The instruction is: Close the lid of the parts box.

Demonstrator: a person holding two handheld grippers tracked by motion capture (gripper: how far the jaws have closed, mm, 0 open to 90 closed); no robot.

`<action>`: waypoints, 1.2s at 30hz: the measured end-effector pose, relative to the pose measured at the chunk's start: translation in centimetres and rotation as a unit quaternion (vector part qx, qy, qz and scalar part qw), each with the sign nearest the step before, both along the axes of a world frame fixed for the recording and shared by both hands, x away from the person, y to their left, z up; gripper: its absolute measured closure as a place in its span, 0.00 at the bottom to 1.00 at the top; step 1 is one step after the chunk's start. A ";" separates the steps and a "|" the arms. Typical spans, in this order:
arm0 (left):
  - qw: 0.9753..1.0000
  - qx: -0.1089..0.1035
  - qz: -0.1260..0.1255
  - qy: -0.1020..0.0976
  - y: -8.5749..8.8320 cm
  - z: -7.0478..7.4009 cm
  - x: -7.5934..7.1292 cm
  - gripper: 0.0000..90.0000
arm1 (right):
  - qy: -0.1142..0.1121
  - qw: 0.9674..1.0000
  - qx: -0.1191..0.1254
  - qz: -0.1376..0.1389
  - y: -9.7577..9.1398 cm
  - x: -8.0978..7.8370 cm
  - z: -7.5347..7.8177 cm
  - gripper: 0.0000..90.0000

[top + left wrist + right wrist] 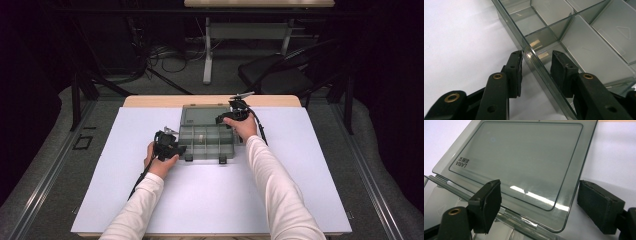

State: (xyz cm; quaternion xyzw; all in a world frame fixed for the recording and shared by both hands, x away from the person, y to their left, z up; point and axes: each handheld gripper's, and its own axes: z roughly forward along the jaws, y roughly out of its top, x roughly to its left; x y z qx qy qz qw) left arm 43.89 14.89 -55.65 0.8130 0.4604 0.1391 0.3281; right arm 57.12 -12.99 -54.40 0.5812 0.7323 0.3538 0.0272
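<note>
A clear grey compartment box (206, 157) lies open on the white mat, its lid (202, 114) folded back flat behind it. My left gripper (172, 148) is at the box's left side. In the left gripper view it (537, 53) straddles the side wall (541, 73), one jaw outside and one inside a compartment, open, with a gap between the wall and the inner pad. My right gripper (225, 118) hovers at the box's back right corner. In the right gripper view it (539, 185) stands wide open over the lid (524, 152) near the hinge. A small pale item (199, 136) sits in a middle compartment.
The white mat (150, 200) covers most of the wooden table, with bare room in front and to both sides of the box. Beyond the far edge stand a black chair (280, 75) and a second table's leg (207, 50), with cables on the floor.
</note>
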 end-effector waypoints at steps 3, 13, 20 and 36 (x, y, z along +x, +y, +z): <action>1.000 0.000 -0.001 0.001 0.0 0.0 0.0 0.67 | 0.003 1.000 -0.003 0.000 0.0 0.0 0.0 0.21; 1.000 0.000 -0.001 0.001 0.0 0.0 0.0 0.67 | 0.000 1.000 -0.003 0.001 0.1 0.1 -0.2 0.21; 1.000 -0.001 0.000 0.001 0.0 0.0 0.0 0.67 | -0.005 1.000 -0.006 0.004 0.2 0.1 -0.3 0.22; 1.000 0.000 0.000 0.000 0.0 0.0 0.0 0.67 | -0.013 1.000 -0.009 0.004 0.3 -0.1 0.0 0.23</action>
